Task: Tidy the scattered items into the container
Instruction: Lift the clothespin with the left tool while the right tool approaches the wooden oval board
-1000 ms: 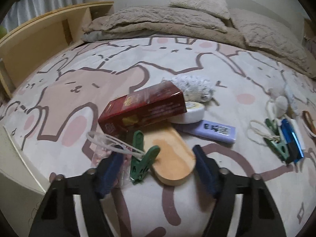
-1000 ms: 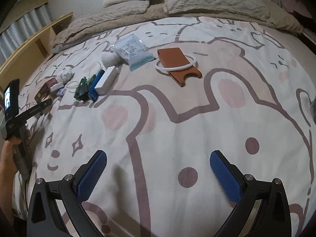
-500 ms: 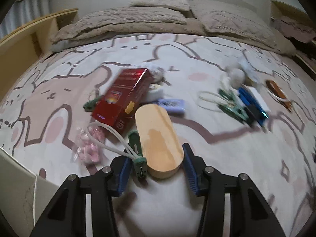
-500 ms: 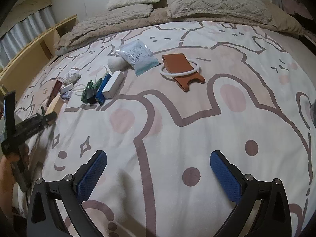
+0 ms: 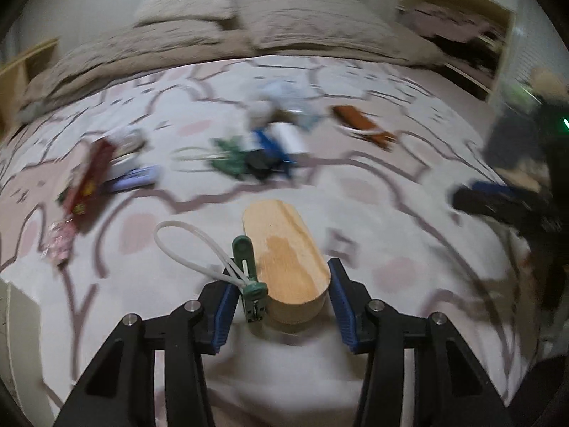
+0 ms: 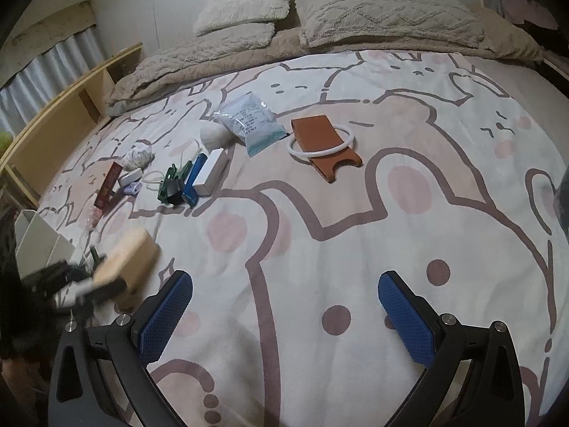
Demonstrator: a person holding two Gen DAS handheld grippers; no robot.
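Wooden oval block (image 5: 287, 261) + green clip (image 5: 249, 277) w/ white loop cord (image 5: 185, 245) sit between pads of L gripper (image 5: 281, 306), clamped on both, held above the bedspread (image 5: 373, 213). In R wrist view the block (image 6: 126, 254) is at far left, just beside white container (image 6: 39, 238) at bed edge. R gripper (image 6: 284, 316) jaws wide, nothing between, over bedspread. Other items well apart up the bed: red box (image 6: 108, 185), blue/white boxes (image 6: 206, 174), plastic packet (image 6: 250, 124), brown case (image 6: 322, 146) w/ white ring (image 6: 322, 144). L view blurred.
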